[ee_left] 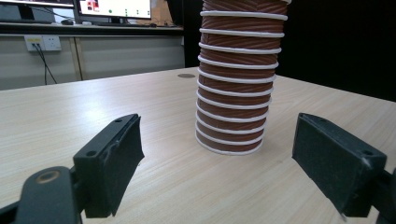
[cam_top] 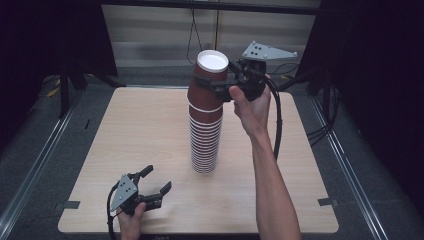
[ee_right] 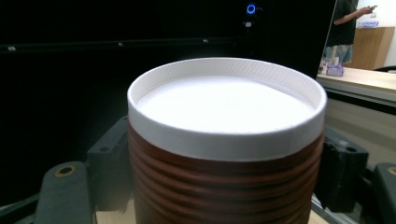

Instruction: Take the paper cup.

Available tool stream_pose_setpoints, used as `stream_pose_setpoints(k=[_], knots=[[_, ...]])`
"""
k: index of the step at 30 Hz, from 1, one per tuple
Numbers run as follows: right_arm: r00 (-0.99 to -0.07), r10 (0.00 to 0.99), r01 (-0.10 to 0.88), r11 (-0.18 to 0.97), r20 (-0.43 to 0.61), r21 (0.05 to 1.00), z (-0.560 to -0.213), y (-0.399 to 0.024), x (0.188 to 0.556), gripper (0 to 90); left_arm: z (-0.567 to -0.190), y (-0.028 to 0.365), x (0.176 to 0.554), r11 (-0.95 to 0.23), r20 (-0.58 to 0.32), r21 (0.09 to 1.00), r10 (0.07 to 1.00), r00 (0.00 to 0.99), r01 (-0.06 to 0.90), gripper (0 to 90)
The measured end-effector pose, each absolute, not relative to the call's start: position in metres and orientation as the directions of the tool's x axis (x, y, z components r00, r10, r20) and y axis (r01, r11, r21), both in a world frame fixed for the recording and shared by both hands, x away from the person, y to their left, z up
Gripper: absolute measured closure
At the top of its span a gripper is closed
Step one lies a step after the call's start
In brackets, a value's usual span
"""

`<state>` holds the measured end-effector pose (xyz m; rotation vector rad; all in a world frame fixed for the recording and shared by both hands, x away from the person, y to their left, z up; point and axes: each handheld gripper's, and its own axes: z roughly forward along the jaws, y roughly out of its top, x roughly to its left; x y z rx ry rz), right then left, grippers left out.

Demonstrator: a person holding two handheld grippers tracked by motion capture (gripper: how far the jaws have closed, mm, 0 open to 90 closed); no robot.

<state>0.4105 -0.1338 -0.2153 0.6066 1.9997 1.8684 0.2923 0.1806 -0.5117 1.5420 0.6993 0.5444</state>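
High view: a tall stack of brown ribbed paper cups point(cam_top: 205, 130) stood at the centre of the wooden table point(cam_top: 140, 130). The right gripper point(cam_top: 223, 86) held its jaws pinched on the top cup point(cam_top: 207, 82), near the white rim. The left gripper point(cam_top: 152, 184) rested at the near left table edge, jaws spread wide, gripping nothing. No brand, label or legible writing was visible on the cups.

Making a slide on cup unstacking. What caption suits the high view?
Right gripper clamps the top cup of an inverted brown paper-cup stack while the left gripper rests open on the table.
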Motion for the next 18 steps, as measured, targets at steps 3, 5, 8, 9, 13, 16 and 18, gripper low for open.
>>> stream_pose_setpoints(k=[3, 5, 8, 9, 13, 16, 18], knots=[[-0.856, 0.514, 0.081, 0.014, 0.062, 0.997, -0.2128, -0.1373, 0.4111, 21.9, -0.5118, 0.1807, 0.2921, -0.016, -0.067, 0.994, 0.713, 0.698, 0.112, 15.9], [-0.856, 0.512, 0.082, 0.007, 0.066, 0.997, -0.2127, -0.1376, 0.4117, 21.9, -0.5117, 0.1807, 0.2921, -0.017, -0.067, 0.994, 0.713, 0.698, 0.112, 15.8], [-0.858, 0.508, 0.081, -0.010, 0.075, 0.997, -0.2116, -0.1389, 0.4125, 21.9, -0.5118, 0.1808, 0.2921, -0.015, -0.068, 0.994, 0.712, 0.698, 0.113, 15.9], [-0.856, 0.511, 0.078, -0.015, 0.075, 0.997, -0.2112, -0.1393, 0.4125, 21.9, -0.5118, 0.1808, 0.2922, -0.015, -0.068, 0.994, 0.712, 0.699, 0.113, 15.9], [-0.858, 0.504, 0.068, -0.067, 0.093, 0.995, -0.2085, -0.1431, 0.4128, 21.9, -0.5118, 0.1809, 0.2922, -0.015, -0.068, 0.994, 0.711, 0.700, 0.112, 15.9], [-0.857, 0.508, 0.064, -0.068, 0.090, 0.996, -0.2075, -0.1436, 0.4126, 21.9, -0.5118, 0.1807, 0.2922, -0.011, -0.072, 0.994, 0.711, 0.699, 0.113, 15.8], [-0.848, 0.524, 0.043, -0.067, 0.072, 0.997, -0.2056, -0.1431, 0.4109, 21.9, -0.5118, 0.1808, 0.2922, -0.014, -0.070, 0.993, 0.711, 0.700, 0.114, 15.9]])
